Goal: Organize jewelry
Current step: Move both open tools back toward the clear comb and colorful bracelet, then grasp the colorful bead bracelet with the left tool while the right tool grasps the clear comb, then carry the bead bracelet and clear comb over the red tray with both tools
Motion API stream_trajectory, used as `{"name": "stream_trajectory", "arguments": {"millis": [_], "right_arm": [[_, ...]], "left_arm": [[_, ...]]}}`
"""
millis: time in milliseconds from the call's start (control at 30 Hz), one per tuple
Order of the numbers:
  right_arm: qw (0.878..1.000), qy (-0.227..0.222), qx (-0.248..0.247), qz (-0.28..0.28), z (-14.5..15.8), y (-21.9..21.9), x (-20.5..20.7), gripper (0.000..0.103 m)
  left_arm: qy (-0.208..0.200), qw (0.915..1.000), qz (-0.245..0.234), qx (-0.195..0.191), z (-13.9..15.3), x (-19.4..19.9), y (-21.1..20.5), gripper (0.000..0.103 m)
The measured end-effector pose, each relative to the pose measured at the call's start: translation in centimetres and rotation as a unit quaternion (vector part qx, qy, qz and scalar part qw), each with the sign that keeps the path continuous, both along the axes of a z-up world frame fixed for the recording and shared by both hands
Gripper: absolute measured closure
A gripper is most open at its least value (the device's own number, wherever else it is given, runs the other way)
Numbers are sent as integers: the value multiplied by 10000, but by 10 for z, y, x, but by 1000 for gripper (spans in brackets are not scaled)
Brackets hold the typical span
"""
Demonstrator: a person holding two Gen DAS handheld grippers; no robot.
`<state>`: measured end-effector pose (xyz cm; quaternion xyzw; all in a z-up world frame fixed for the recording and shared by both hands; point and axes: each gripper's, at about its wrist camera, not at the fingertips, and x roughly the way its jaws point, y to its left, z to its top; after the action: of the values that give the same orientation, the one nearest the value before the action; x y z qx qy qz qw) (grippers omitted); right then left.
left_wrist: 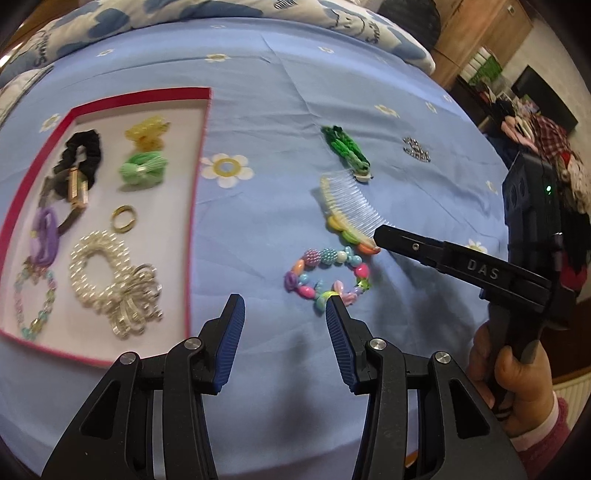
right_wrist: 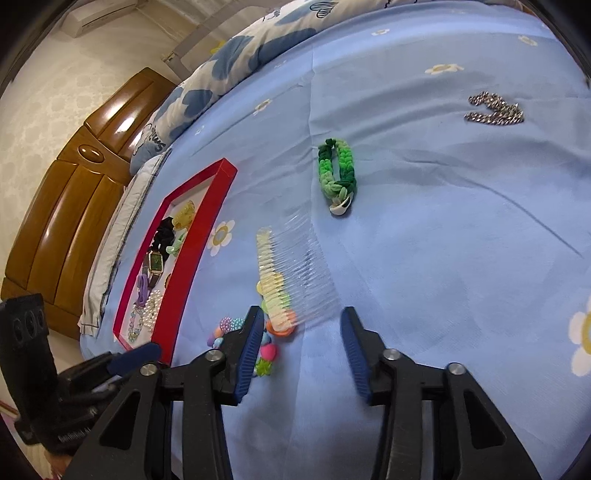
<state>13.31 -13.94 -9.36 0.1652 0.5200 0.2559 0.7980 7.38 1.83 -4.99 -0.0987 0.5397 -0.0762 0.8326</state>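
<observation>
A red-rimmed tray (left_wrist: 201, 155) (right_wrist: 192, 254) lies on the blue bedsheet and holds several pieces: a black scrunchie, a watch, a gold ring, a pearl bracelet (left_wrist: 107, 277). Loose on the sheet are a clear comb with pastel beads (left_wrist: 349, 206) (right_wrist: 291, 273), a colourful bead bracelet (left_wrist: 327, 277) (right_wrist: 236, 330), a green braided band (left_wrist: 345, 153) (right_wrist: 338, 173) and a silver chain (left_wrist: 415, 149) (right_wrist: 495, 110). My left gripper (left_wrist: 284, 317) is open, its right finger beside the bead bracelet. My right gripper (right_wrist: 301, 332) is open, just short of the comb's near end.
A flower-print duvet (left_wrist: 229, 11) is bunched at the bed's far edge. A wooden headboard (right_wrist: 74, 206) stands at the left in the right wrist view. Clothes and furniture (left_wrist: 546, 147) lie beyond the bed's right edge.
</observation>
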Motion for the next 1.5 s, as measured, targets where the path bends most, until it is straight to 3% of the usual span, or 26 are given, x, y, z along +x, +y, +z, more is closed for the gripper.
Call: {"name": "stream_trajectory", "arguments": {"millis": [33, 67, 267, 433, 533, 767, 1000, 1500], "right_arm": [[10000, 4, -23, -6, 0, 1, 1, 88], [10000, 11, -20, -11, -1, 0, 2, 92], [9998, -130, 125, -81, 8, -5, 0, 100], [9989, -223, 250, -319, 18, -21, 2, 101], [9984, -262, 292, -413, 22, -29, 3, 101], [9974, -300, 389, -523, 29, -35, 1, 101], [9973, -381, 462, -427, 40, -30, -6, 101], [9971, -535, 539, 102, 59, 16, -23, 101]], "left_arm": [[27, 10000, -44, 29, -2, 4, -3, 58], [39, 10000, -75, 35, -4, 7, -5, 58], [98, 9994, -306, 117, -13, 24, -20, 58], [215, 9986, -448, 191, -27, 34, -32, 63], [189, 9980, -548, 234, -30, 35, -36, 92], [92, 9992, -396, -41, -21, 31, -25, 93], [-303, 9990, -190, -249, 16, 10, -4, 95], [-852, 9949, 374, -383, 59, -23, 42, 95]]}}
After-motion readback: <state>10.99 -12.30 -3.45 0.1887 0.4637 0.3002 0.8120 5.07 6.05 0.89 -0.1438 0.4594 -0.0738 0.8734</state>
